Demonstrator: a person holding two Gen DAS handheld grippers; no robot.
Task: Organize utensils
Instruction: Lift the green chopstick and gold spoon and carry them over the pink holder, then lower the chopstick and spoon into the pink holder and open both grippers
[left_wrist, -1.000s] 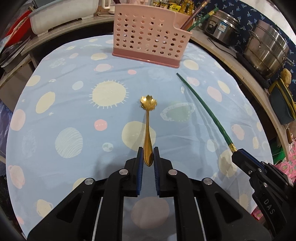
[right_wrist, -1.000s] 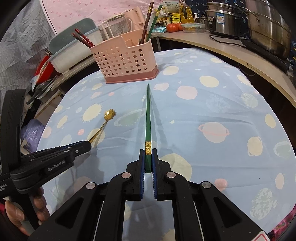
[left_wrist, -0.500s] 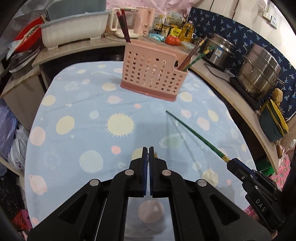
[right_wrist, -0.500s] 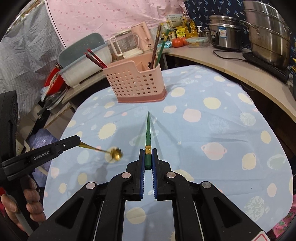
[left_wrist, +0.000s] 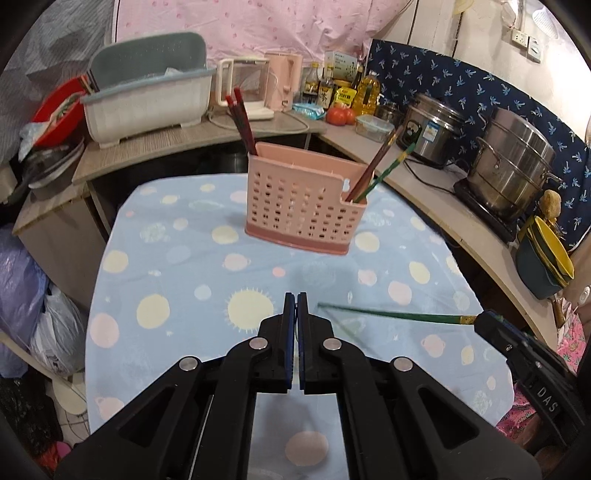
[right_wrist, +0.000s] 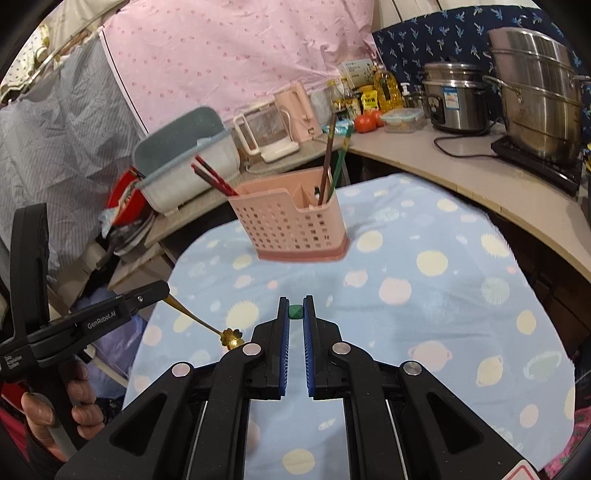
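A pink perforated utensil holder stands at the far side of the table; it also shows in the right wrist view, with red chopsticks at its left end and a brown and a green chopstick at its right end. My left gripper is shut on a gold spoon, which shows only in the right wrist view, held above the table. My right gripper is shut on a green chopstick, seen end-on between its pads.
The table carries a blue planet-print cloth. A curved counter behind holds steel pots, a rice cooker, bottles, tomatoes and a dish rack. Bags lie on the floor at the left.
Both grippers have lifted their utensils off the table and risen. The spoon has dropped out of the left wrist view; the chopstick now points straight at the right camera.
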